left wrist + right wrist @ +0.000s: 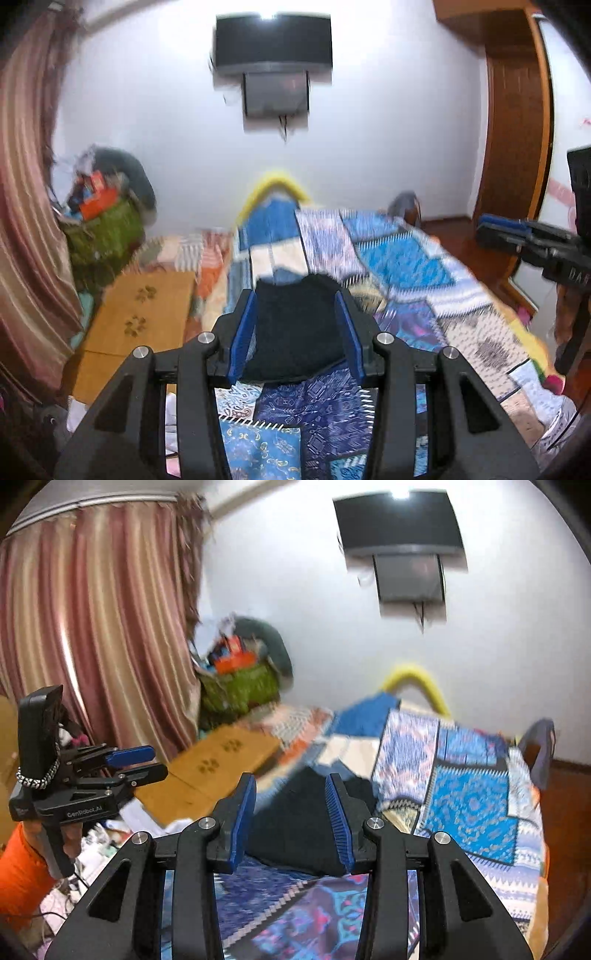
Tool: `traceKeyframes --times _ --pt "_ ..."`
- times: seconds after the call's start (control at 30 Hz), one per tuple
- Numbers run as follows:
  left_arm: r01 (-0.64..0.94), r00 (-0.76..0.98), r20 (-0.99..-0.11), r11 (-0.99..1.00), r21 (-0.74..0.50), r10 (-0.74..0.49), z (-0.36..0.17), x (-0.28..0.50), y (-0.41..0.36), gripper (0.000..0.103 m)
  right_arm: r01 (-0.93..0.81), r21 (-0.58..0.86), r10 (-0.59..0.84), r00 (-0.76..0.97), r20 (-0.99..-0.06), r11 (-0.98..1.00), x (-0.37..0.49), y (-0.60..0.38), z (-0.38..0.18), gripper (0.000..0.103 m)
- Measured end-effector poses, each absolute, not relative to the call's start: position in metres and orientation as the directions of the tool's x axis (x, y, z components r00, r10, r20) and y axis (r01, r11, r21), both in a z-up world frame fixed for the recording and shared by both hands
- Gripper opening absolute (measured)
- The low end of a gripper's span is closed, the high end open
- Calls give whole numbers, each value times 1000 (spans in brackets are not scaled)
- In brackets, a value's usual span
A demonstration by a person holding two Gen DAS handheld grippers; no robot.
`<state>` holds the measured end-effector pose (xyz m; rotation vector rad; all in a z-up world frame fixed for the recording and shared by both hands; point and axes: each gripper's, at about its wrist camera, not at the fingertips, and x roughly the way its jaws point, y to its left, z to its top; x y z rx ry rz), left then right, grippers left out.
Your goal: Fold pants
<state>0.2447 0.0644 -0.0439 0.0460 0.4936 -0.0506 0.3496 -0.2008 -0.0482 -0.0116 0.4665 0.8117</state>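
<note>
The dark navy pants (295, 328) lie in a folded bundle on the patchwork bedspread (402, 258). My left gripper (297, 299) is open above the bed, the pants showing between its blue pads, not gripped. In the right wrist view the pants (291, 823) lie ahead between the blue pads of my open right gripper (291, 782), also free. The left gripper (142, 762) shows at the left of the right wrist view, held up off the bed. The right gripper (491, 230) shows at the right edge of the left wrist view.
A tan mat with paw prints (144, 306) lies left of the bed. A green pile of things (107, 229) stands by the striped curtain (92, 627). A television (273, 44) hangs on the white wall. A wooden door frame (517, 129) is at the right.
</note>
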Motion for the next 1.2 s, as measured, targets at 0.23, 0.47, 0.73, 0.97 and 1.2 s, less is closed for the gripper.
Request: traceKeyframes --times 0.23,0.47,0.73,0.97,1.2 --pt "28 953 -301 999 21 -21 -10 152 43 44 -706 90 702 665 -256 702 255 -217 -26 35" --pt "27 974 -226 999 -19 -31 -9 103 33 73 -674 113 683 714 -155 730 210 -228 -23 46" --pt "-5 985 -172 1000 1 5 -7 82 28 102 -628 90 635 767 -93 773 187 -230 -16 91" --pt "5 985 -171 1000 -9 -6 -12 78 26 102 -612 85 617 781 -92 787 184 -227 -19 103" --pt "4 984 -176 1000 -16 -7 -14 80 24 102 -610 83 616 781 -105 788 181 -229 -25 103"
